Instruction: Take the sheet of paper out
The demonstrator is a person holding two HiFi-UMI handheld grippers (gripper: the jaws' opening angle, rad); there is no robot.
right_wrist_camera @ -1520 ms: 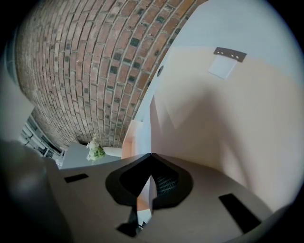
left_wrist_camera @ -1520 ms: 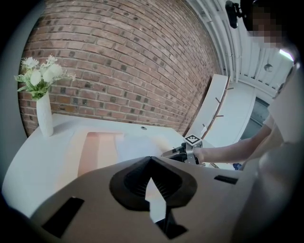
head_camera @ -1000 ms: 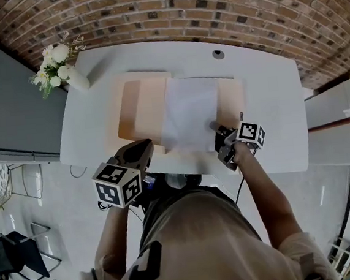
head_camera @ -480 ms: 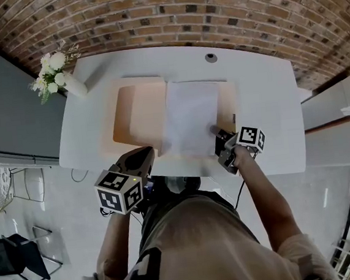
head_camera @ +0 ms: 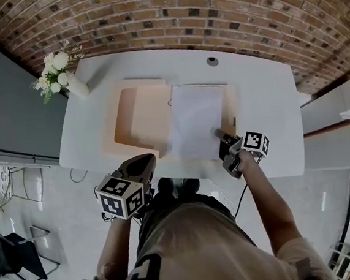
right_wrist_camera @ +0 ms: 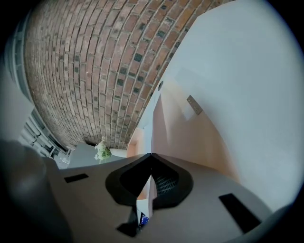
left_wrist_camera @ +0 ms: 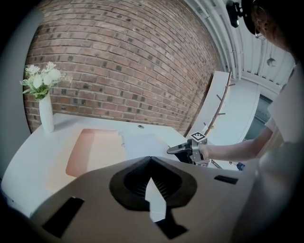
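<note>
- The sheet (head_camera: 194, 119) lies on the right half of the open folder (head_camera: 139, 115). Draw it toward you low and slow, so it slides out rather than creasing.
- Right claw (head_camera: 219, 133): jaws closed, and they look pinched on the sheet's near right edge.
- Left claw (head_camera: 147, 160): jaws together and empty, hanging off the table's (head_camera: 263, 97) near edge — free to pin the folder if it drags.

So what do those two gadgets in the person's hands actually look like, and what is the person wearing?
Each is a grey-brown shell ending in two black ribbed jaws. The left gripper and right gripper both carry a white cube printed with black square markers. A thin dark cable seems to trail from the right one. The person wears a khaki short-sleeved T-shirt with a black mark.
</note>
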